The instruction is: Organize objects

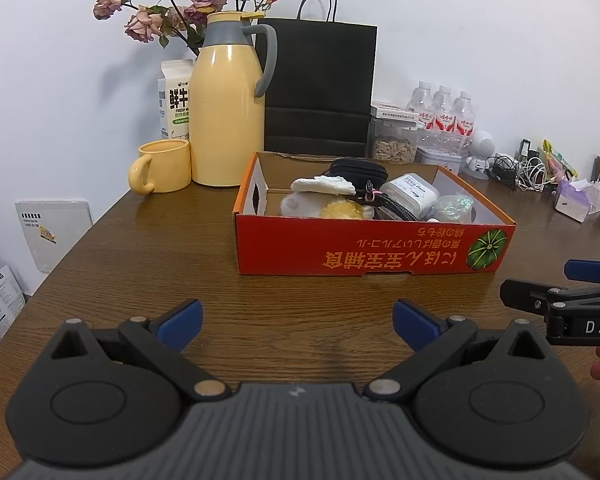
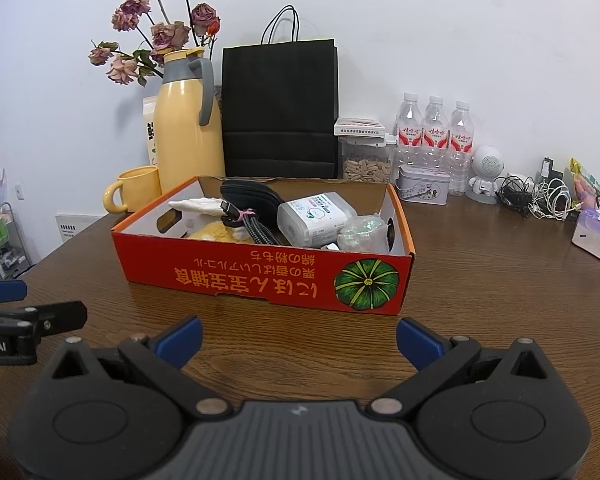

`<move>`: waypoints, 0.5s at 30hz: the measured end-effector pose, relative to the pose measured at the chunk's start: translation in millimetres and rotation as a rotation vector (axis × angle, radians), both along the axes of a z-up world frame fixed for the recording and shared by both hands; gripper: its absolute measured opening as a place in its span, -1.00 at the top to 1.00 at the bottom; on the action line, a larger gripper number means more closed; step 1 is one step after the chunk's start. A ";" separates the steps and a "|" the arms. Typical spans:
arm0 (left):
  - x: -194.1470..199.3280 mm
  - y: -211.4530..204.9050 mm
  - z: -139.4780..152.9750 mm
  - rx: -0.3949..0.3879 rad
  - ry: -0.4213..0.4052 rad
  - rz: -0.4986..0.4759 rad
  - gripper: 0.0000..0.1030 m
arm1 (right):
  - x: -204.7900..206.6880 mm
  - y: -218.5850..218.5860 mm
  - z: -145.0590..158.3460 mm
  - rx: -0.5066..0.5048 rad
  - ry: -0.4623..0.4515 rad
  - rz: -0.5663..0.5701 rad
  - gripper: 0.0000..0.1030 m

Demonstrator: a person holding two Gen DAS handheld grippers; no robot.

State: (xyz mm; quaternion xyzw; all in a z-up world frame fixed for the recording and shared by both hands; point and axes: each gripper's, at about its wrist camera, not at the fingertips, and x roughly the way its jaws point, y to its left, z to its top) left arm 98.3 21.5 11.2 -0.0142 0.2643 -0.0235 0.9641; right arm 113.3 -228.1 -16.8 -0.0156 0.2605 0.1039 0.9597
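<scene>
A red cardboard box (image 1: 340, 252) (image 2: 236, 276) with a pumpkin picture stands on the wooden table. In it lie a plush toy (image 1: 324, 204), a black pouch (image 1: 360, 168) (image 2: 248, 192), a braided cable (image 2: 256, 228), a clear plastic case (image 1: 410, 196) (image 2: 316, 216) and a glittery bag (image 2: 360, 232). My left gripper (image 1: 298, 322) is open and empty, above the table in front of the box. My right gripper (image 2: 299, 340) is open and empty, also in front of the box. Each gripper shows at the edge of the other's view.
Behind the box stand a yellow thermos jug (image 1: 226, 112), a yellow mug (image 1: 162, 166), a milk carton (image 1: 174, 98), dried roses, a black paper bag (image 2: 280, 108), a seed jar (image 2: 366, 156), three water bottles (image 2: 434, 128), a tin (image 2: 424, 186). Cables (image 2: 536, 198) and tissues (image 2: 594, 236) lie right.
</scene>
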 end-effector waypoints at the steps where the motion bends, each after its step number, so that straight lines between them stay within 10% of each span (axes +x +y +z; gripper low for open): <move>1: -0.1 0.2 0.2 -0.001 0.000 0.000 -1.00 | 0.0 -0.1 0.0 0.000 0.000 0.000 -1.00; 15: -0.3 -0.3 1.3 0.008 -0.002 0.021 -1.00 | -0.1 0.4 -0.1 -0.001 0.000 0.000 -1.00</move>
